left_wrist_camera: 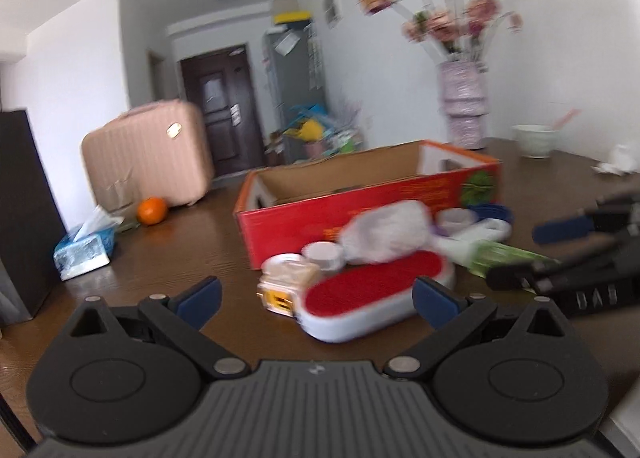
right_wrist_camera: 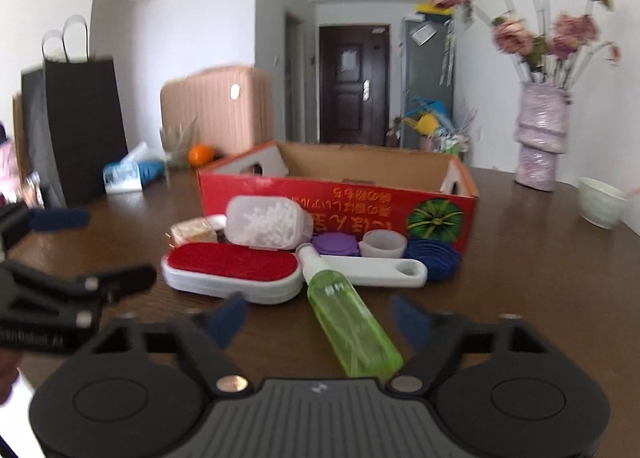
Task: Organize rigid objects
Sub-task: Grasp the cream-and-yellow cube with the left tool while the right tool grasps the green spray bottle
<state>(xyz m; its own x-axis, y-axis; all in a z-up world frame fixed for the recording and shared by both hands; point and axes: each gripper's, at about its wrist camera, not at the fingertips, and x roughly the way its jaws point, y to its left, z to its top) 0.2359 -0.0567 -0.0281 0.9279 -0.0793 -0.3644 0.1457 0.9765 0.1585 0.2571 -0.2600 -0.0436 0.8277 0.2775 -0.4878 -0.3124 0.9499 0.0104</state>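
Note:
A red cardboard box (left_wrist_camera: 360, 193) (right_wrist_camera: 340, 201) stands open on the brown table. In front of it lie a white lint brush with a red pad (left_wrist_camera: 372, 294) (right_wrist_camera: 236, 270), a green spray bottle (right_wrist_camera: 352, 322) (left_wrist_camera: 500, 258), a clear container of white bits (right_wrist_camera: 266, 223) (left_wrist_camera: 388, 234), a small amber jar (left_wrist_camera: 284, 286) (right_wrist_camera: 192, 232), a purple lid (right_wrist_camera: 336, 244), a white cup (right_wrist_camera: 384, 244) and a blue lid (right_wrist_camera: 434, 258). My left gripper (left_wrist_camera: 316, 298) is open just short of the brush. My right gripper (right_wrist_camera: 320, 318) is open, with the green bottle between its fingers.
A pink suitcase (left_wrist_camera: 148, 153), an orange (left_wrist_camera: 152, 209) and a tissue pack (left_wrist_camera: 84, 250) sit at the far left. A vase of flowers (right_wrist_camera: 540, 137) and a white bowl (right_wrist_camera: 600, 201) stand at the right. A black paper bag (right_wrist_camera: 84, 125) stands left.

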